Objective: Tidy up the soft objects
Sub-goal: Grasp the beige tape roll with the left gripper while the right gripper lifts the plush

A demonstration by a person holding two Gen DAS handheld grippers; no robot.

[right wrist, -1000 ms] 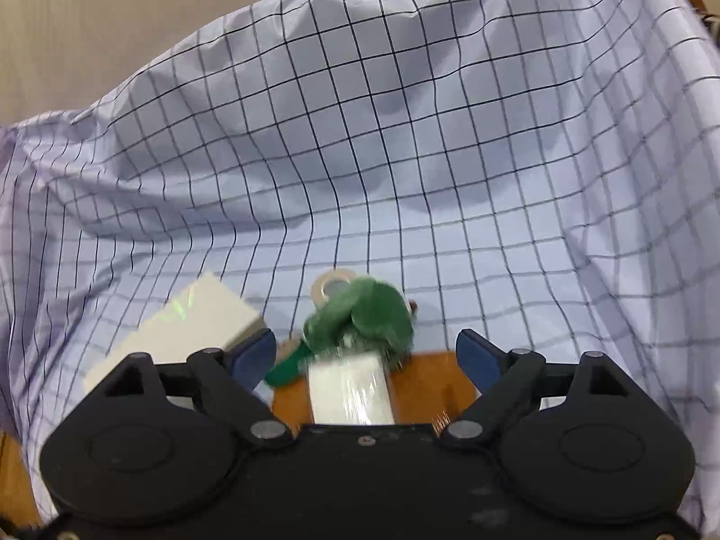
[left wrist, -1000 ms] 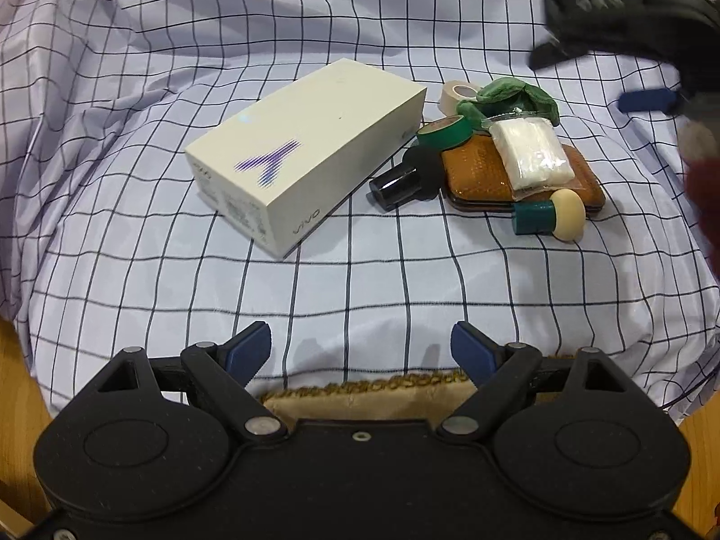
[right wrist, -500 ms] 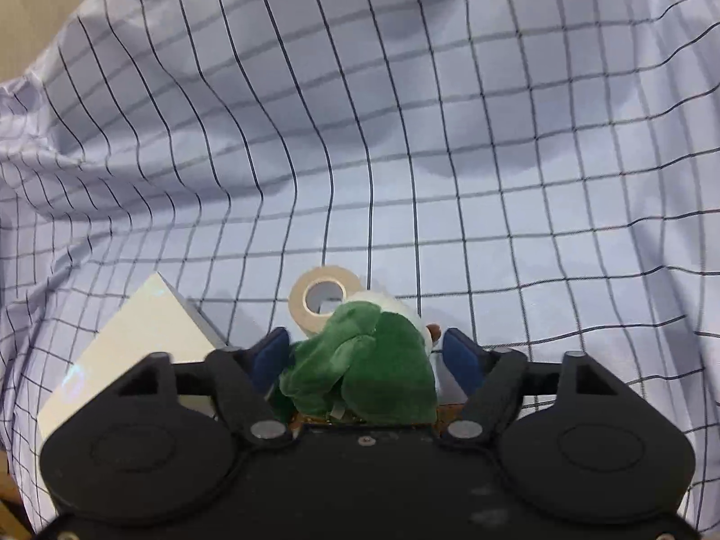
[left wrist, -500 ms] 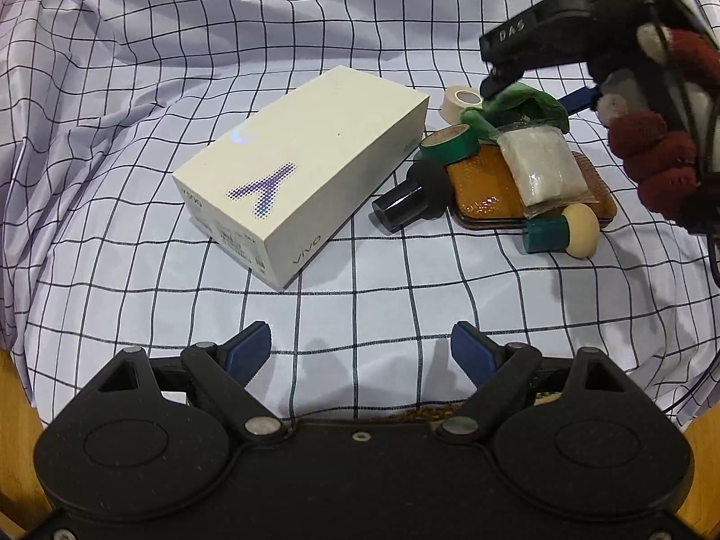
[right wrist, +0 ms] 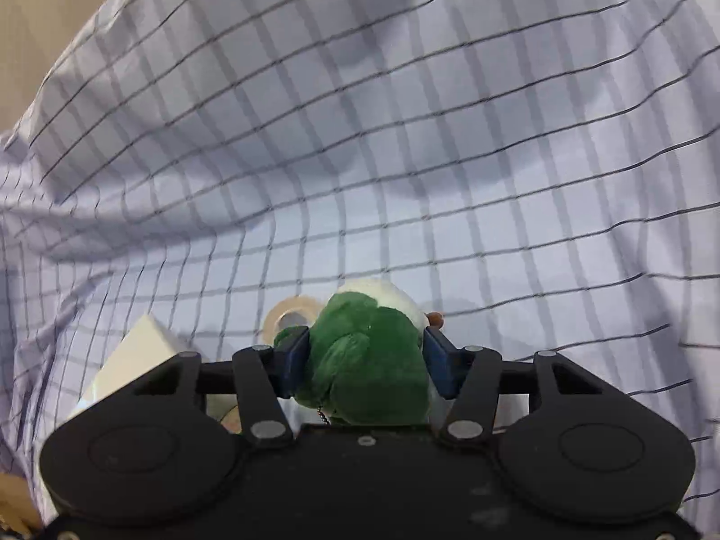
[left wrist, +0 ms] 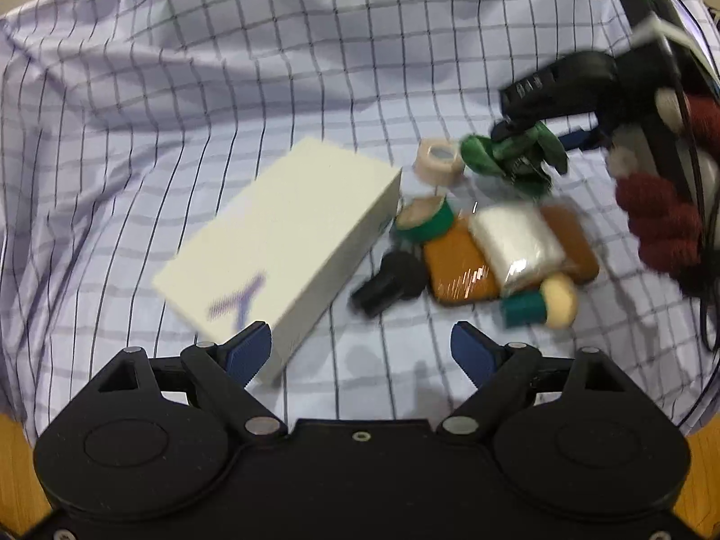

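My right gripper [right wrist: 365, 362] is shut on a green plush toy [right wrist: 369, 360] with a white belly and holds it just above the checked cloth [right wrist: 405, 135]. In the left wrist view the same toy [left wrist: 513, 157] hangs from the right gripper [left wrist: 531, 135] above a pile: a white soft packet [left wrist: 517, 238] on a brown pad [left wrist: 454, 265], a green-handled sponge puff [left wrist: 540, 301], a green tape roll [left wrist: 425, 218] and a beige tape roll [left wrist: 438, 159]. My left gripper [left wrist: 360, 351] is open and empty, near the white box [left wrist: 279, 247].
A black cylinder [left wrist: 387, 283] lies between the box and the brown pad. The beige tape roll [right wrist: 290, 315] and the box corner [right wrist: 135, 355] show left of the toy in the right wrist view. Wood shows past the cloth's front corners [left wrist: 13, 441].
My right gripper came down around the green plush toy, shut on it and lifted it off the pile. My left gripper moved forward toward the box and stayed open.
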